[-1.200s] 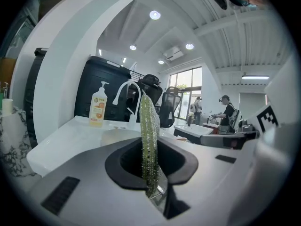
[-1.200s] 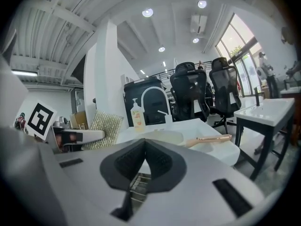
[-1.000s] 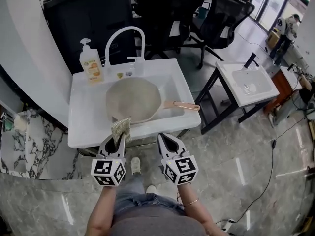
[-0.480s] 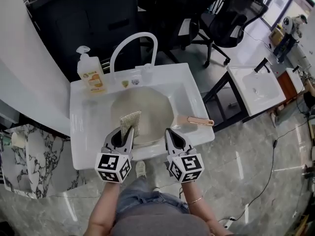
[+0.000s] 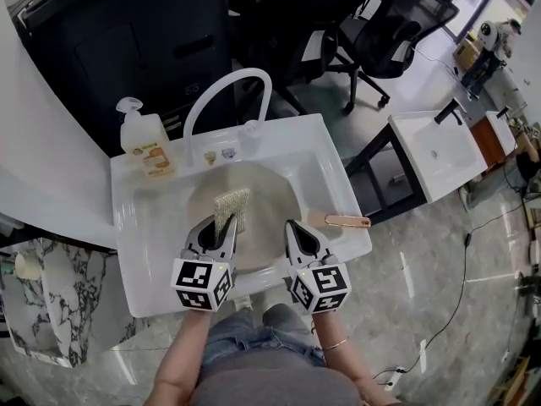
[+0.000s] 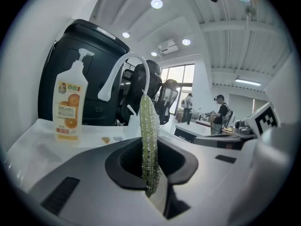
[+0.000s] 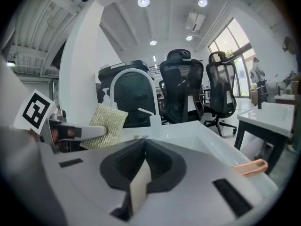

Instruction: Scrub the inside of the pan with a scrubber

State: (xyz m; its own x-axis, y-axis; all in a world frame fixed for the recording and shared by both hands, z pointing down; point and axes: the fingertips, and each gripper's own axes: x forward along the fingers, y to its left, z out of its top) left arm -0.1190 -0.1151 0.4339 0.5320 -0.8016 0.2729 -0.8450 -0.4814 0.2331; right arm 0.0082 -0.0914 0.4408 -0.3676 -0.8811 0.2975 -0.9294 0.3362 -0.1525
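Two tools, one per hand, side by side over the near part of one white sink (image 5: 135, 252). One soap bottle (image 5: 145, 146) upright on the sink's back left corner, with one arched white faucet (image 5: 226, 91) just to its right. One pan (image 5: 270, 194) lying in the basin, beige inside, with its single pinkish handle (image 5: 340, 221) pointing right across the sink's rim. One scrubber (image 5: 232, 211), pale and glittery.

Left tool (image 5: 221, 224): closed tight on the scrubber, shown edge-on in the left gripper view as a thin upright strip pinched between the jaws, most of it sticking out past the tips. From the head view, held over the pan's inside, left of centre; impossible to tell whether touching the pan's floor. Right tool (image 5: 301, 227): jaws pressed together with nothing between them, poised over the pan's near right part, apart from the handle.

Further right, one second white sink (image 5: 435, 150) on a dark stand, and two black office chairs (image 5: 389, 24) behind.

Near rim of the pan hidden under both tools. No sight of the pan in the left gripper view; only the end of the handle peeking in at the right edge of the right gripper view. Print on the bottle too small to read from the head view.
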